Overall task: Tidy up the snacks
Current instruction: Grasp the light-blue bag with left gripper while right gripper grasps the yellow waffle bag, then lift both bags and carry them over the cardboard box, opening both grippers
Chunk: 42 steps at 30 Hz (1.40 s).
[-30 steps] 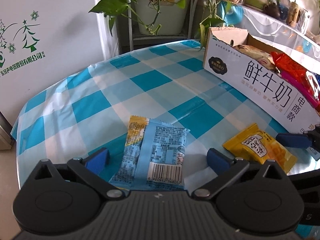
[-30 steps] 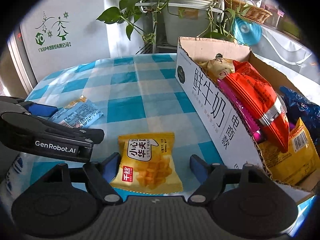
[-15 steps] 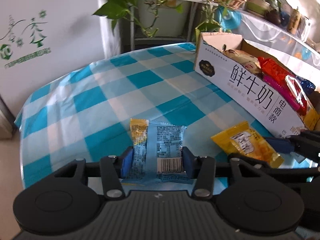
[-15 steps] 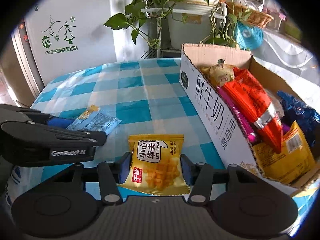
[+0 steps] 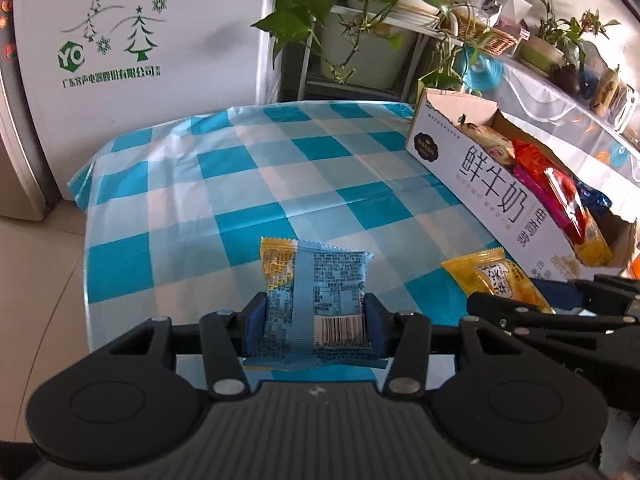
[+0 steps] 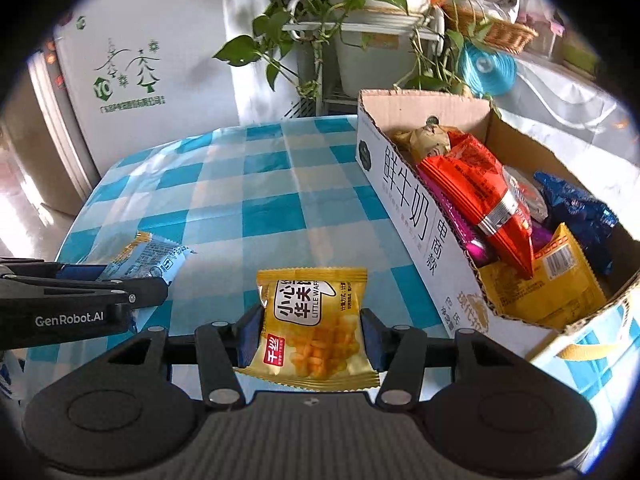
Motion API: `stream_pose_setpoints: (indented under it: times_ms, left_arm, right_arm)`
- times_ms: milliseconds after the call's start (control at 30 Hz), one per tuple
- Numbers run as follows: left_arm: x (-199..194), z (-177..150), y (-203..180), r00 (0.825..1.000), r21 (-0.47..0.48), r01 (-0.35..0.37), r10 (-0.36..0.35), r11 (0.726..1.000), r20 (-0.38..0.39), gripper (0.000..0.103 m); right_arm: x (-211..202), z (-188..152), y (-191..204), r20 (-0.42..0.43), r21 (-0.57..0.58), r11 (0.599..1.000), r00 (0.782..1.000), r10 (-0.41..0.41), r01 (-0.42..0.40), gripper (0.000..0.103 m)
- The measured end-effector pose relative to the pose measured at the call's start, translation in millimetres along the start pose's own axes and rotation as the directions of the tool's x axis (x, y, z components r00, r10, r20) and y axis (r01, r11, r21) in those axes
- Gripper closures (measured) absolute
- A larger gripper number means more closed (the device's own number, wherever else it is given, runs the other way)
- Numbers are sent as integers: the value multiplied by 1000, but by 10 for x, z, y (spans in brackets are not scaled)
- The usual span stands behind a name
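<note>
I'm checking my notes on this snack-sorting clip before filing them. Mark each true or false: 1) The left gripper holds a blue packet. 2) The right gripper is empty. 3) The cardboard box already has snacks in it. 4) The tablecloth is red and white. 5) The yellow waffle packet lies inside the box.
1) True: the left gripper is shut on the blue snack packet.
2) False: the right gripper is shut on the yellow waffle packet.
3) True: the cardboard box holds several snacks, among them an orange packet.
4) False: the tablecloth is blue and white checked.
5) False: it is outside the box, between the right gripper's pads.
</note>
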State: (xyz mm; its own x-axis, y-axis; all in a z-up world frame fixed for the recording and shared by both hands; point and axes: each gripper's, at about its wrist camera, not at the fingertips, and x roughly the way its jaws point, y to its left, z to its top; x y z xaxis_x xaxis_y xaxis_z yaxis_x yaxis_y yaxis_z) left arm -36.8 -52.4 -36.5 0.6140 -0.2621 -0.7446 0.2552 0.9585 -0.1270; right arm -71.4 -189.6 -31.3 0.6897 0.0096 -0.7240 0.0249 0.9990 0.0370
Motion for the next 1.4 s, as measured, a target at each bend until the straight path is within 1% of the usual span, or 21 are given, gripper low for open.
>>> stream_pose_setpoints:
  times_ms: [167, 300, 400, 600, 733, 833, 933, 1000, 1133, 1200, 1300, 1333, 1400]
  left_arm:
    - [-145, -58, -22, 999, -15, 26, -25, 1000, 24, 54]
    - [-235, -97, -77, 998, -5, 40, -39, 999, 41, 54]
    - [-303, -121, -102, 997, -18, 56, -55, 998, 53, 54]
    - [-420, -126, -150, 993, -23, 85, -82, 996, 86, 54]
    - [-472, -96, -131, 991, -37, 80, -76, 996, 111, 54]
    - [-507, -74, -108, 988, -57, 89, -81, 994, 128, 54]
    - [-536, -56, -127, 987, -53, 82, -73, 995, 144, 54]
    - [-550, -34, -127, 985, -69, 89, -78, 994, 152, 54]
    - [-597, 24, -121, 982, -98, 112, -94, 989, 165, 54]
    - [-632, 63, -127, 979, -108, 119, -99, 987, 177, 54]
    - [-685, 119, -142, 975, -122, 132, -107, 984, 193, 54]
    - [-700, 136, -157, 974, -118, 133, -108, 984, 197, 54]
    - [-726, 169, -211, 974, -97, 128, -106, 987, 202, 54]
  right_arm:
    - [-148, -43, 50, 16, -48, 999, 1000, 0, 1, 45]
    - [-285, -61, 38, 36, -62, 998, 999, -5, 8, 45]
    - [-358, -78, -1, 36, -58, 998, 999, -9, 11, 45]
    - [-364, -131, -93, 12, -22, 999, 999, -30, 30, 45]
    - [-414, -102, -138, 16, 6, 1000, 1000, -22, 22, 45]
    - [-509, 0, -171, 39, 16, 1000, 999, 6, -7, 45]
    - [-636, 155, -191, 82, -39, 999, 996, 26, -22, 45]
    - [-745, 283, -242, 116, -69, 997, 992, 41, -34, 45]
    - [-930, 593, -460, 177, -97, 993, 981, 83, -67, 45]
    - [-984, 734, -597, 202, -95, 993, 975, 89, -71, 45]
    - [-996, 890, -845, 242, -76, 996, 968, 60, -42, 45]
    - [-986, 912, -927, 246, -51, 998, 968, 50, -39, 45]
    - [-928, 929, -1134, 240, 53, 996, 969, 57, -72, 45]
